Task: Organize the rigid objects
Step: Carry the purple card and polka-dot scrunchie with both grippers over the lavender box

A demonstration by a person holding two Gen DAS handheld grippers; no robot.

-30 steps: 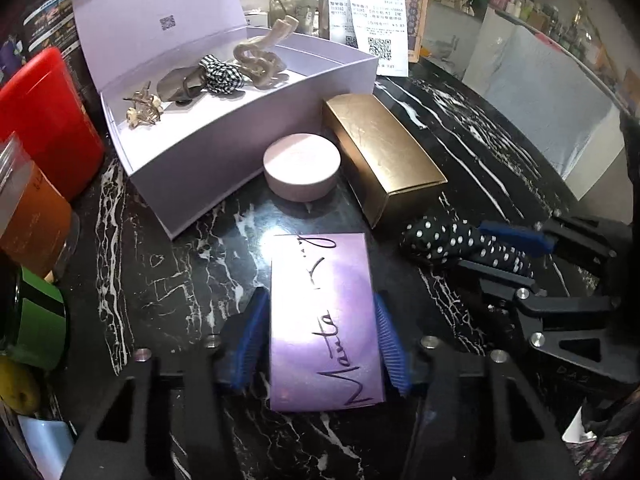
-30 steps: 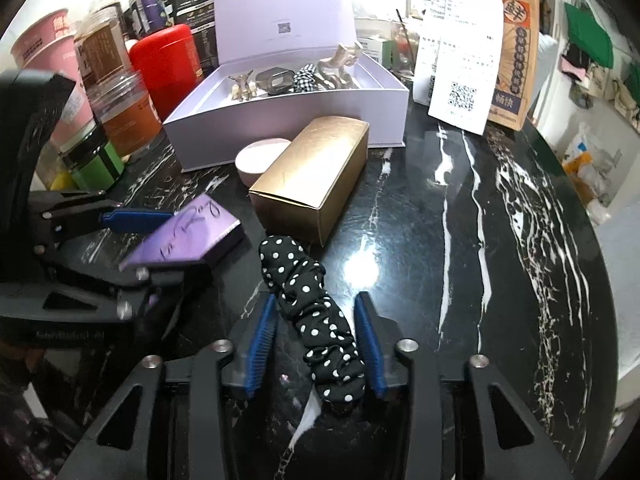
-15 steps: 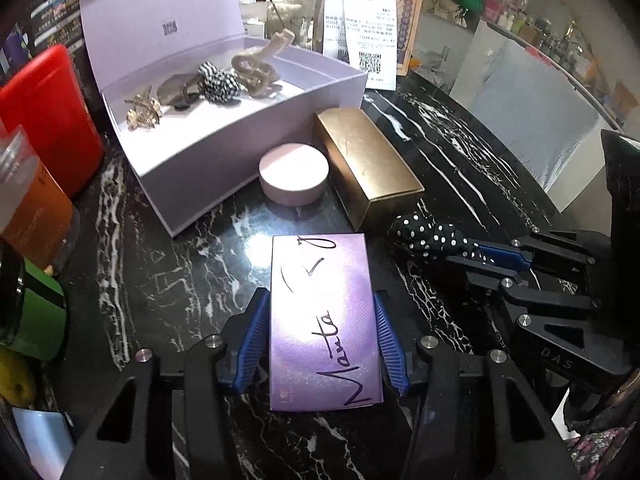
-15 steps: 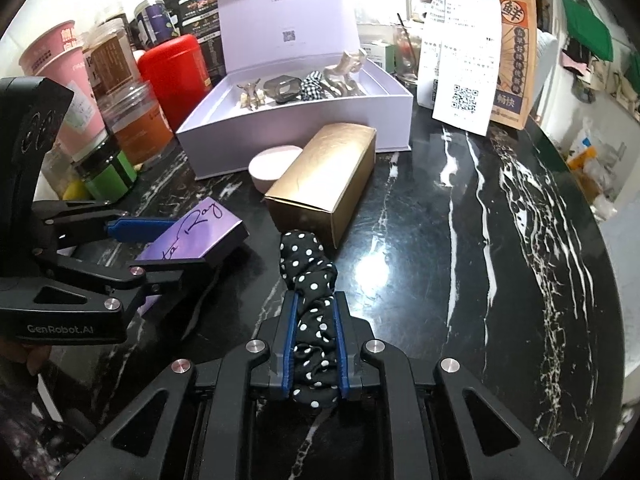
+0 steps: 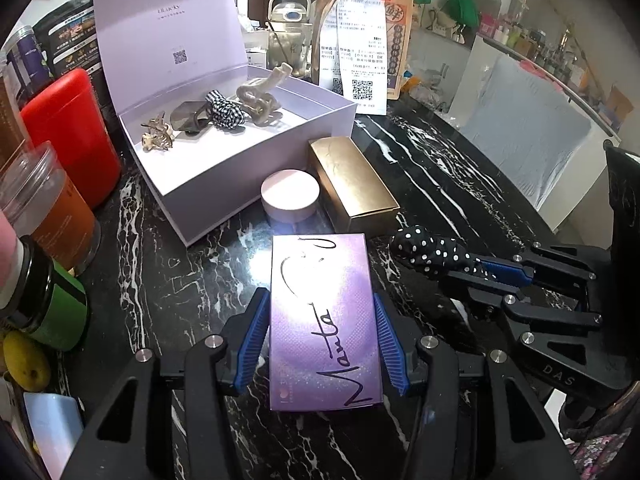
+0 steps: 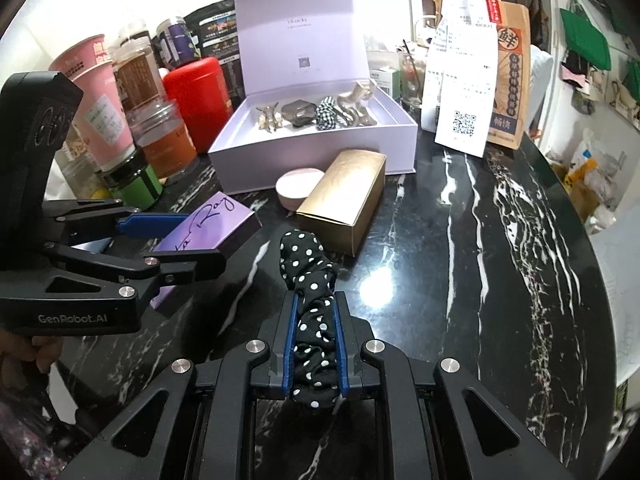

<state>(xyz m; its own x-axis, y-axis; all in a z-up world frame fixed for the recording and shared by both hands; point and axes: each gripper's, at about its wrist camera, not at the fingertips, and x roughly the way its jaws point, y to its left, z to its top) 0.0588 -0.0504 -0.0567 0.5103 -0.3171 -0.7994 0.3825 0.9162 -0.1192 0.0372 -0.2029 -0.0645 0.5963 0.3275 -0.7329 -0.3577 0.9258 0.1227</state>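
My left gripper (image 5: 320, 340) is shut on a flat purple box (image 5: 322, 312) with black handwriting, held just above the black marble table (image 6: 500, 260). My right gripper (image 6: 316, 340) is shut on a black polka-dot scrunchie (image 6: 308, 268), its blue pads squeezing the cloth. In the left wrist view the scrunchie (image 5: 432, 252) and right gripper (image 5: 488, 270) are at the right; in the right wrist view the purple box (image 6: 208, 224) and left gripper (image 6: 176, 240) are at the left. Beyond stands an open lilac gift box (image 5: 248, 148) holding hair clips and a checked scrunchie (image 5: 226, 112).
A gold carton (image 5: 356, 184) and a round pink case (image 5: 290, 196) lie in front of the lilac box. Red canister (image 5: 68, 136), jars and a green-labelled pot (image 5: 52, 308) crowd the left. A paper bag with receipts (image 6: 476, 76) stands at the back right.
My right gripper closed onto the polka-dot scrunchie and lifted it. Both grippers rose a little from the table, the left still carrying the purple box.
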